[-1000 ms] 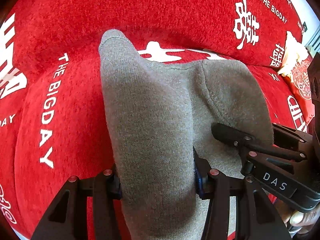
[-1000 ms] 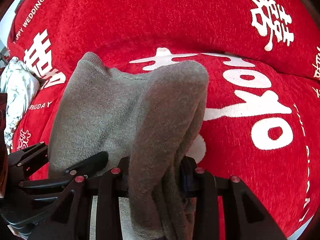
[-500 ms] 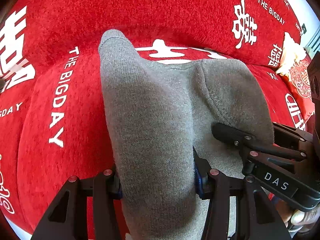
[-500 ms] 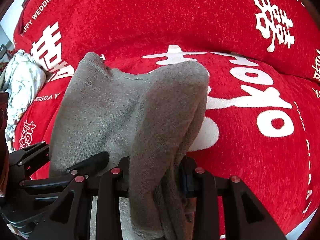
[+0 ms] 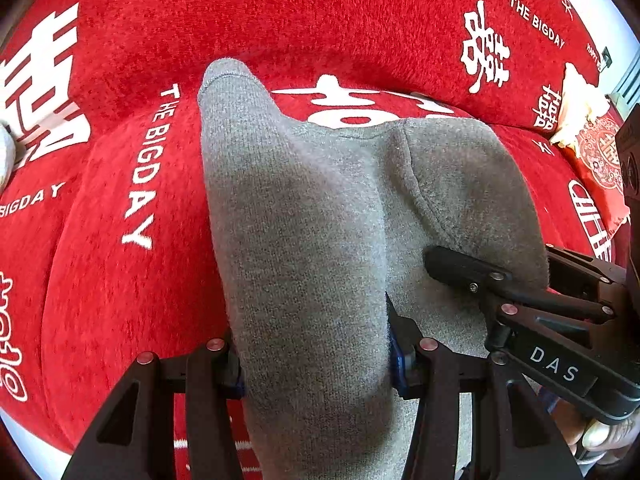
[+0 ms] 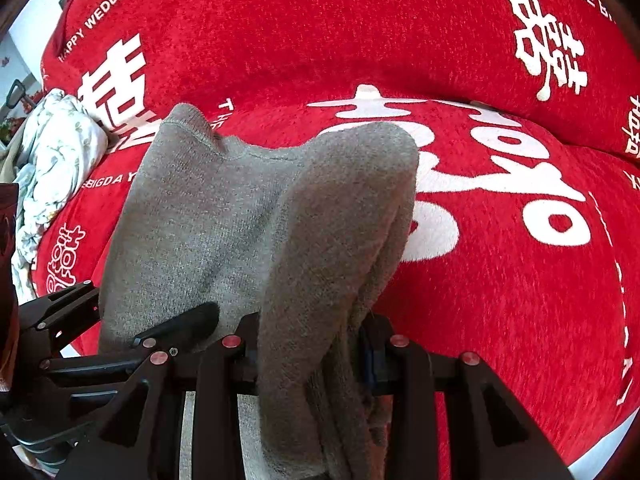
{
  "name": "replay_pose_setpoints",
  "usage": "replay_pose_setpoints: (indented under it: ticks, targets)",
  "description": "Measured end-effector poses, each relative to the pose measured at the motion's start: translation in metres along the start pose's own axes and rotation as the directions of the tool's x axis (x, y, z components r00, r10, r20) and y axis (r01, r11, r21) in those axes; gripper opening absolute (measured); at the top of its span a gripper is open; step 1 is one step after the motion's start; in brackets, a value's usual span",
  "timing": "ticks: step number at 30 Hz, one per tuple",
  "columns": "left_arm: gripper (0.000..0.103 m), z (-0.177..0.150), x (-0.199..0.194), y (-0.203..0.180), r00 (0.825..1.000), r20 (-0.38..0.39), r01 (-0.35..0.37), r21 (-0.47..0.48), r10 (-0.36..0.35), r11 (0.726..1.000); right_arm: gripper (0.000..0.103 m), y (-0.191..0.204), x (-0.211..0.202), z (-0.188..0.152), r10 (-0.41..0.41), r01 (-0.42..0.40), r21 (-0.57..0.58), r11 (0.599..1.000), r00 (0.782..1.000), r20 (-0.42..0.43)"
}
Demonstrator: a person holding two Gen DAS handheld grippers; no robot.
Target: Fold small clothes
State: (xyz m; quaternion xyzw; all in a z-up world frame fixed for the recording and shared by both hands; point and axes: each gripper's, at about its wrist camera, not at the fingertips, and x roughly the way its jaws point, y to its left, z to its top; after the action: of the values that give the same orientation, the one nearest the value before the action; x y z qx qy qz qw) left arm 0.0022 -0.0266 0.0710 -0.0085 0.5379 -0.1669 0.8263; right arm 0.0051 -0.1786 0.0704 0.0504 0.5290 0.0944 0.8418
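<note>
Left wrist view shows the left gripper (image 5: 316, 364) and right gripper (image 6: 312, 356) each clamped on an edge of the grey knitted garment (image 5: 304, 216), lifting it above the red sofa cover (image 5: 100, 220), probably to fold it over.

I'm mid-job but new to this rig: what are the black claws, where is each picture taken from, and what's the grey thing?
No robot arm here: a person holds two black hand-held grippers, each with a camera looking along its fingers. The left gripper shows in its own view, the right gripper in the other. Both are clamped on one grey knitted garment, lifted over a red printed cover. Each view also shows the other gripper at its edge. Pale floral cloth lies on the left of the right view.
</note>
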Motion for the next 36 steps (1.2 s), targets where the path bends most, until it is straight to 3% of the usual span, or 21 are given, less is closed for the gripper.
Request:
replay_pose_setpoints:
  ticks: [17, 36]
  targets:
    - [0.052, -0.044, -0.011, -0.004, 1.000, 0.013, -0.011, 0.006, 0.011, 1.000, 0.037, 0.010, -0.012, -0.043, 0.013, -0.013, 0.004, 1.000, 1.000, 0.019]
    - [0.052, -0.065, -0.016, -0.010, 0.999, 0.045, -0.030, 0.029, 0.029, 0.999, 0.037, 0.012, -0.018, -0.066, 0.019, -0.019, 0.007, 1.000, 0.999, 0.050]
